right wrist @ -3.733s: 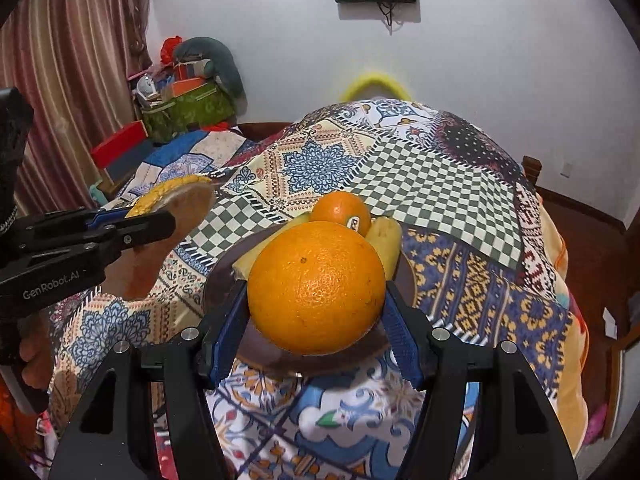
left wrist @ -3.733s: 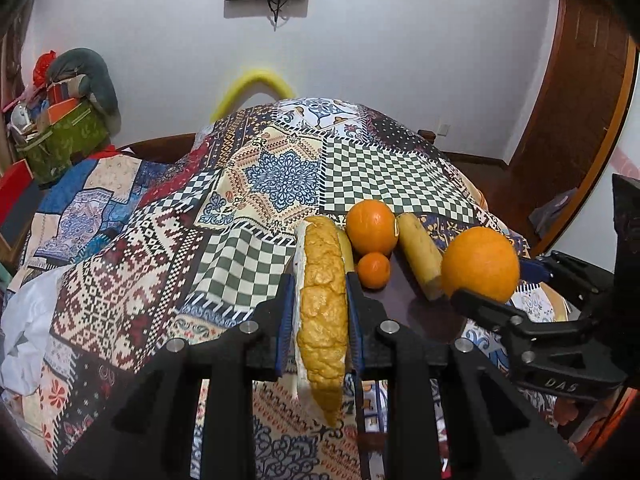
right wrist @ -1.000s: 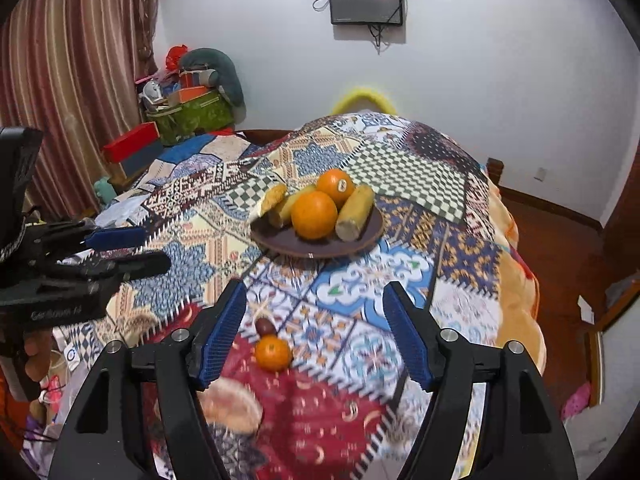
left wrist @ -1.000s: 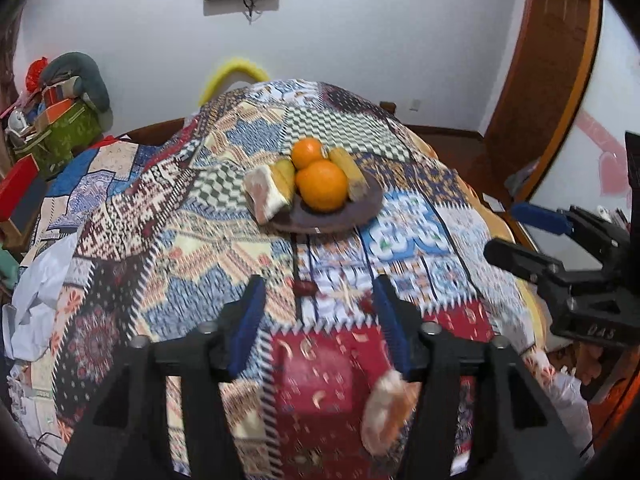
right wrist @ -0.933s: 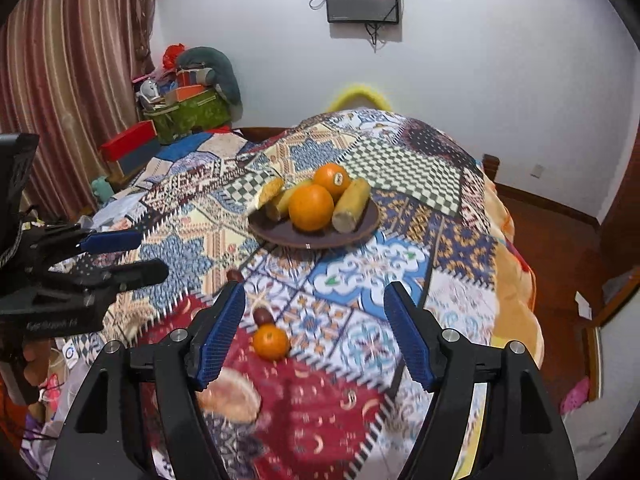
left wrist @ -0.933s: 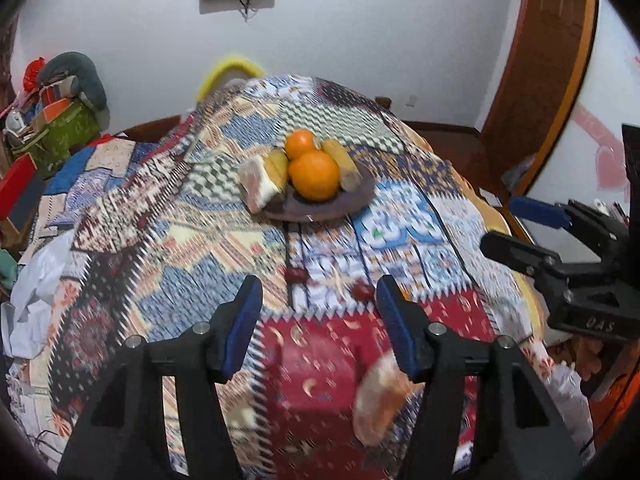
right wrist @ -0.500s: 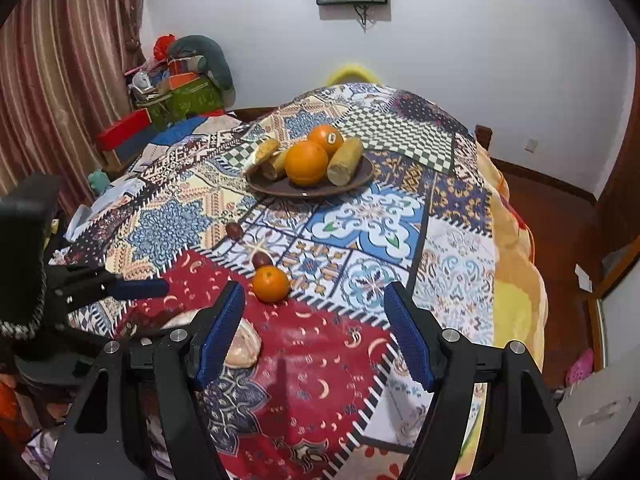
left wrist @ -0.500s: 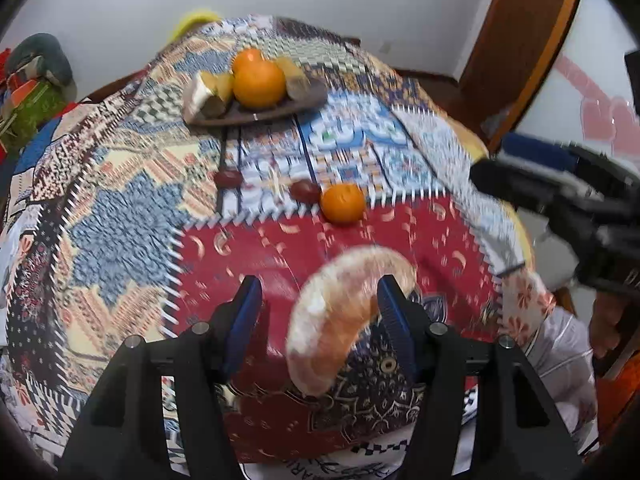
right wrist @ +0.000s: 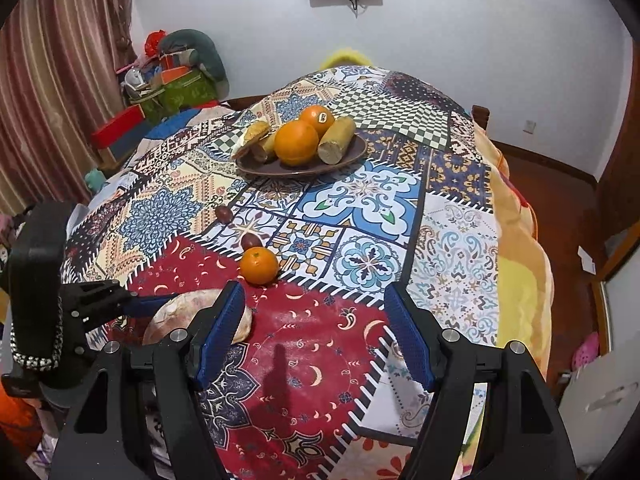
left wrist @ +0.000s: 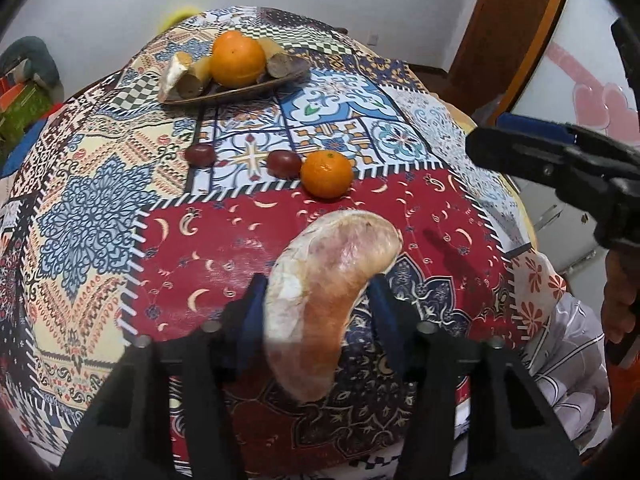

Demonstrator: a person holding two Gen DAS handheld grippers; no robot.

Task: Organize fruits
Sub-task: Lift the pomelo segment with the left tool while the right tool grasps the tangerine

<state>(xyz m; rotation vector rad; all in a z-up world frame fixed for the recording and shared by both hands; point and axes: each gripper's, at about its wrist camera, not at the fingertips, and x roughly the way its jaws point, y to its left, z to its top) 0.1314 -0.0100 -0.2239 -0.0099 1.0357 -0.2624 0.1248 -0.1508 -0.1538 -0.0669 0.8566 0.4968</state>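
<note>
Left wrist view: your left gripper [left wrist: 316, 300] now sits low over the red patch of the patchwork cloth [left wrist: 92, 216], well below where it was a second ago, when the plate filled the middle of the view. The curved pale-and-pink fruit slice [left wrist: 328, 296], then only a blur at the lower edge, now lies right between the blue pads [left wrist: 252, 312]. The jaws are closing on it; the pads look just at its sides, though you cannot tell whether they press yet. Beyond it lie a small orange [left wrist: 327, 173] and two dark red fruits [left wrist: 284, 163], now much nearer than before. The brown plate [left wrist: 240, 90] has slid to the top of the view, holding a large orange [left wrist: 238, 64] and the other pieces. Your right gripper [left wrist: 532, 152] shows at the right edge, closer in than before.

Right wrist view: your right gripper [right wrist: 316, 332] has dipped a little; its jaws stand wide apart with only the cloth [right wrist: 448, 256] between them, unchanged. The small orange [right wrist: 259, 265] sits just beyond the left pad. The fruit slice [right wrist: 180, 312] lies at lower left, with the left gripper [right wrist: 152, 304] now upon it instead of hovering clear. The plate [right wrist: 348, 156] stays far up the cloth.
</note>
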